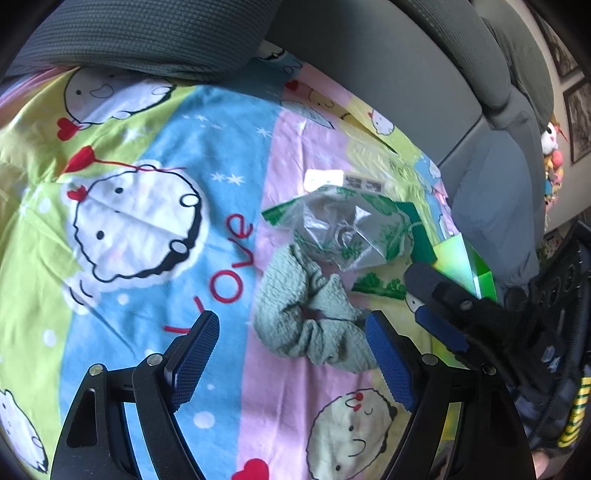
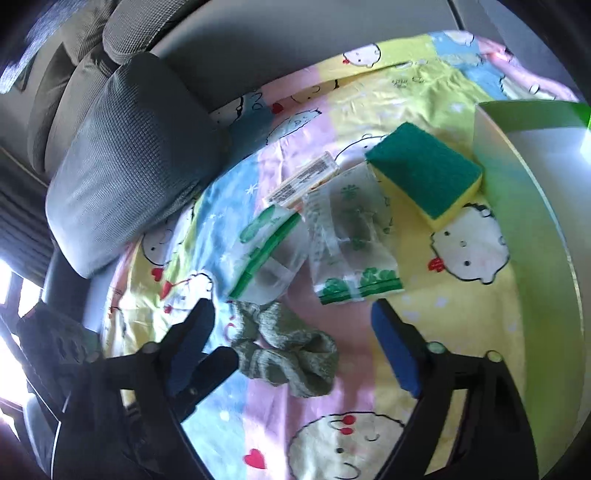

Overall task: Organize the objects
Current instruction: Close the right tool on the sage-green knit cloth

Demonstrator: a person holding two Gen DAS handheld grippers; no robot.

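Note:
A pale green scrunchie (image 1: 310,325) (image 2: 288,354) lies on the cartoon-print sheet (image 1: 147,258). My left gripper (image 1: 291,354) hangs over it, open, its right pad close to the scrunchie's edge. My right gripper (image 2: 295,347) (image 1: 424,299) comes in from the other side, also open, with the scrunchie between its fingers and the pads clear of it. Just beyond lie a clear plastic bag with green print (image 1: 343,229) (image 2: 351,240), a second such bag (image 2: 266,251), a green and yellow sponge (image 2: 424,173) and a small barcoded packet (image 2: 303,181).
A white and green bin (image 2: 535,184) (image 1: 461,258) stands beside the sponge on the right gripper's side. Grey cushions (image 2: 129,158) (image 1: 147,33) and a grey backrest (image 1: 388,74) border the sheet at the back.

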